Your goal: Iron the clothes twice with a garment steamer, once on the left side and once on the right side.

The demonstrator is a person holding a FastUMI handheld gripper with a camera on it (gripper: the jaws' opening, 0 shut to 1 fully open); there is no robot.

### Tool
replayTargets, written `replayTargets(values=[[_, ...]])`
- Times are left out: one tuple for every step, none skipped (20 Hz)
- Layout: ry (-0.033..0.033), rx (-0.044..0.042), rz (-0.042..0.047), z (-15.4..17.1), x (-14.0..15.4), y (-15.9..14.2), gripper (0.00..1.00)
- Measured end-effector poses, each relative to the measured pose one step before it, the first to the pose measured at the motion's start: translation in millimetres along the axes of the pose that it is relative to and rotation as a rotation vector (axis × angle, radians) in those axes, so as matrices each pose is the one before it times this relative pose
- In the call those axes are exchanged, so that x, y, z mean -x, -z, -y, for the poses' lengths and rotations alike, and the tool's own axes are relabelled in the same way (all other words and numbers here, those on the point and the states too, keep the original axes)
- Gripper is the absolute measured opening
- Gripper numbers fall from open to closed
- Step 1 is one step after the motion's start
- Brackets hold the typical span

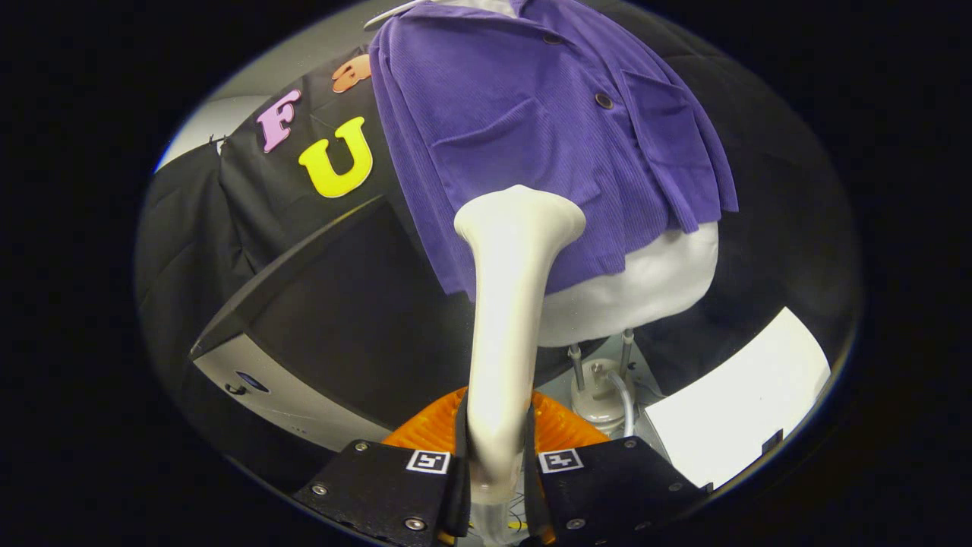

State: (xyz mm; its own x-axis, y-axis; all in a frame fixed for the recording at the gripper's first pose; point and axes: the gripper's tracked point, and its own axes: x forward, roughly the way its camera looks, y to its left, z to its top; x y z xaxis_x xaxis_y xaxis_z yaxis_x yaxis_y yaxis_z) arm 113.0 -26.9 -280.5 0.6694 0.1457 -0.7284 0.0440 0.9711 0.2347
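Cream steamer head (pixel 510 304) clamped in tongs (pixel 495 463)

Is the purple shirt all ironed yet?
Not that I can tell. Done: the fingers are shut on the white plastic steamer wand. In hand: its head sits at the hem of the purple corduroy shirt. Left: seemingly both side passes.

We look from 1 fisheye camera riding on the tool (pixel 495 463), facing forward and upward along its 2 fingers, close behind the steamer head (pixel 519 220), near the purple jacket (pixel 531 121) on its form.
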Motion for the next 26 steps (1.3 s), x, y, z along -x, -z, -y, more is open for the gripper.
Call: replayTargets(values=[[0.00498, -0.00679, -0.02130, 5.18, 1.26, 10.22, 0.28], [0.00395, -0.00262, -0.01194, 2.86, 0.98, 6.72, 0.28], [0.00731, -0.00324, -0.00892, 0.56, 1.31, 4.78, 0.28], [0.00334, -0.00294, -0.00310, -1.10, -0.27, 0.44, 0.28], [0.00089, -0.00280, -0.00161, 1.23, 2.11, 1.48, 0.28], [-0.00178, -0.00123, 0.00477, -0.32, 2.02, -0.79, 0.28], [-0.00343, 0.00262, 0.01442, 1.60, 2.68, -1.03, 0.28], [-0.00428, 0.00550, 0.02151, 0.44, 4.72, -6.37, 0.28], [-0.00357, 0.00821, 0.02835, 0.71, 8.54, -7.36, 0.28], [-0.00315, 0.01119, 0.03753, -2.80, 10.65, -11.94, 0.28], [-0.00059, 0.01305, 0.05035, -1.28, 20.06, -13.57, 0.28], [0.00425, 0.01159, 0.04469, 0.00, 13.56, -16.55, 0.28], [0.00481, 0.00623, 0.04598, 2.11, 10.13, -18.03, 0.28], [0.00133, -0.00269, 0.04522, 0.09, 7.58, -20.53, 0.28], [-0.00215, -0.00461, 0.03421, 0.45, 5.40, -18.33, 0.28], [-0.00202, -0.00474, 0.02974, -1.19, 2.96, -15.86, 0.28], [0.00050, -0.00281, 0.03034, -1.39, 2.59, -18.73, 0.28], [0.00080, 0.00416, 0.01087, -0.17, 1.33, -13.70, 0.28], [0.00245, 0.00609, 0.02252, 0.38, 1.45, -12.73, 0.28], [0.00130, 0.00867, 0.02020, 1.21, 1.47, -13.30, 0.28], [0.00111, 0.00759, 0.01505, 0.47, 1.48, -12.28, 0.28], [0.00018, 0.00443, 0.02475, -0.07, -0.36, -15.81, 0.28], [-0.00191, 0.01105, 0.02482, 4.57, 3.07, -11.55, 0.28], [-0.00174, 0.01709, 0.01928, 1.08, -2.29, -12.79, 0.28], [0.00371, 0.01692, 0.02657, 2.14, -3.11, -13.74, 0.28], [0.00189, 0.01240, 0.01803, 1.90, -0.70, -12.90, 0.28]])
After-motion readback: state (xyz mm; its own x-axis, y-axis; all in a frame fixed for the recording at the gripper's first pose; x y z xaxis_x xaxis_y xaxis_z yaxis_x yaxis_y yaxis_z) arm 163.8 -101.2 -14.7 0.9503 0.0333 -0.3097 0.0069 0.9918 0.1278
